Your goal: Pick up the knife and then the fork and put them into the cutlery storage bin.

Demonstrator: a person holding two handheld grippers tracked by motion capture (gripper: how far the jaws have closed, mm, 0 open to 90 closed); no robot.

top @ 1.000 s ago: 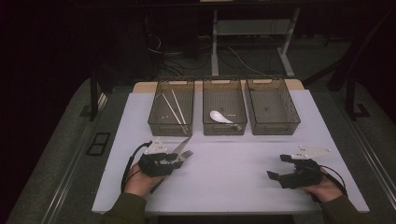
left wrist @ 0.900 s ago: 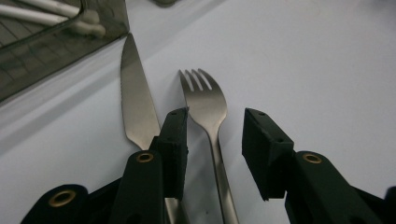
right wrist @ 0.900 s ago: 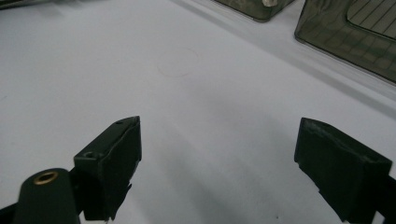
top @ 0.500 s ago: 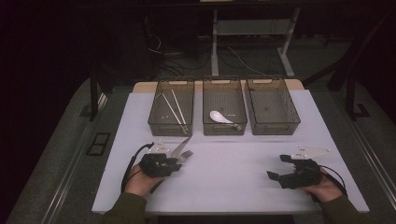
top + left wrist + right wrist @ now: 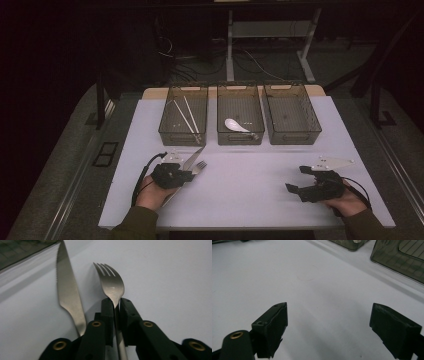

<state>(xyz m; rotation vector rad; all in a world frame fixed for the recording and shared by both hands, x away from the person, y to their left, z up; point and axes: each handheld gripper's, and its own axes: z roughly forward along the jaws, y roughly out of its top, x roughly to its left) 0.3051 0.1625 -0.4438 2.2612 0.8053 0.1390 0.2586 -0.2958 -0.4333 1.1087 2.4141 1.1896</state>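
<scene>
Two jaws of my left gripper [image 5: 114, 306] have just been closing and now pinch the fork [image 5: 111, 283] by its neck, lower left of the high view.

Beside it lies a knife [image 5: 67, 290] on the white table [image 5: 250, 185]; my right gripper [image 5: 328, 327] gapes wide, holding nothing, lower right.

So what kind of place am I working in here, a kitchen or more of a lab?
Most likely a lab or test bench, not a kitchen. A bare white table holds three identical clear bins for sorting cutlery, cables trail over the dark floor behind, and a desk frame stands beyond.
</scene>
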